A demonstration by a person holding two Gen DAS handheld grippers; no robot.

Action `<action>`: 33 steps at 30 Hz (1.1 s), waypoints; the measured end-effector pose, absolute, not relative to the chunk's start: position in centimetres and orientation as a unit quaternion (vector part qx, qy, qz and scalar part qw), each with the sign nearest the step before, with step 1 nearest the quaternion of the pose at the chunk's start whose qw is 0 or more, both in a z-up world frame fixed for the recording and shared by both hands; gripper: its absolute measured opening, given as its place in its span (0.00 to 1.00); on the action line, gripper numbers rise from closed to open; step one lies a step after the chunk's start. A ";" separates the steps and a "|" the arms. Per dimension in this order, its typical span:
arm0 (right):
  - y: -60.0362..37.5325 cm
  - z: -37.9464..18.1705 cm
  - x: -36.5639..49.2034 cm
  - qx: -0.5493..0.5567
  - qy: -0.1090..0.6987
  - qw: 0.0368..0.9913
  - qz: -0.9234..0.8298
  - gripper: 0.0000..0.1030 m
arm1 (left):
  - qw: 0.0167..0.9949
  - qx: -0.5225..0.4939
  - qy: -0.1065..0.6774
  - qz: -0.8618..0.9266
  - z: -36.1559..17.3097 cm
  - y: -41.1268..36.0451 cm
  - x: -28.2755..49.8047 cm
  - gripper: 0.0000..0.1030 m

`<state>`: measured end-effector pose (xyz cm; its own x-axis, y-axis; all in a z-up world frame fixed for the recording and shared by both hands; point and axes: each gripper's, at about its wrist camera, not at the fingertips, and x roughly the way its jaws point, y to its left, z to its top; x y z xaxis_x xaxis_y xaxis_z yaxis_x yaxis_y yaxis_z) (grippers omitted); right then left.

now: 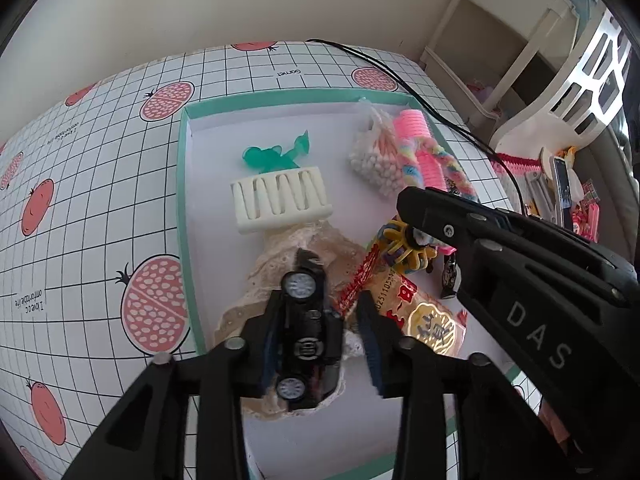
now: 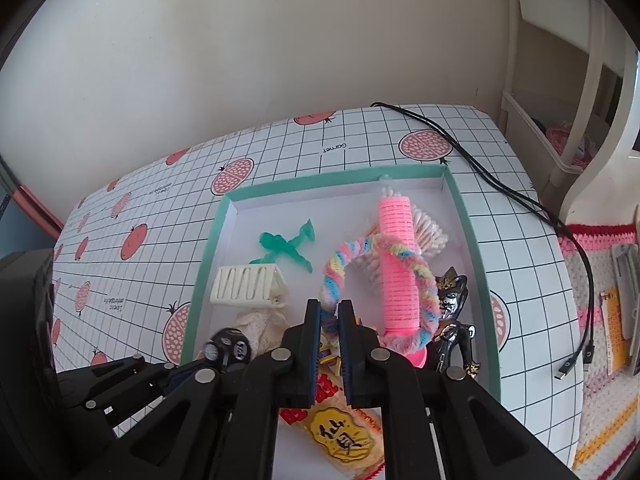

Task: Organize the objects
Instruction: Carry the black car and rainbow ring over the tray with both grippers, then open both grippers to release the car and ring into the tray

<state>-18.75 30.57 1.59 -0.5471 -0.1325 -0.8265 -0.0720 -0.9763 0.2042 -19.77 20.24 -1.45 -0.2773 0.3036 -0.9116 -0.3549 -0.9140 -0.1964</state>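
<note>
Black and hard-shelled, the toy car (image 1: 306, 336) sits low in the centre of the left wrist view, wheels turned toward the camera, between the spread fingers of the left gripper (image 1: 320, 332). One finger lies against its side, the other stands clear, so the tongs are wide and gripping nothing. I judge it light, rigid and a bit slick; its flanks are the place to pinch. It rests on a lace cloth (image 1: 280, 256) inside the teal-rimmed box (image 1: 182, 200). Beside it, the right gripper (image 2: 329, 334) has its tongs narrow, clamped on the pastel braided loop (image 2: 376, 246) around a pink hair roller (image 2: 397, 264).
</note>
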 end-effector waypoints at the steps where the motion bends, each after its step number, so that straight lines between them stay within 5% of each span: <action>1: 30.6 1.6 -18.7 0.475 -0.106 0.018 -0.873 0.12 | 0.205 -0.566 0.023 0.798 -1.4 20.2 -19.7 0.45; 7: 31.0 1.7 -18.4 0.474 -0.111 0.013 -0.874 0.15 | 0.205 -0.560 0.035 0.802 -0.6 20.3 -19.3 0.54; 11: 31.3 2.2 -18.1 0.469 -0.113 0.009 -0.876 0.29 | 0.196 -0.560 0.035 0.804 -0.2 19.8 -19.3 0.59; 33: 31.5 3.4 -16.9 0.456 -0.112 -0.002 -0.883 0.35 | 0.141 -0.532 -0.009 0.835 3.0 14.7 -18.6 0.61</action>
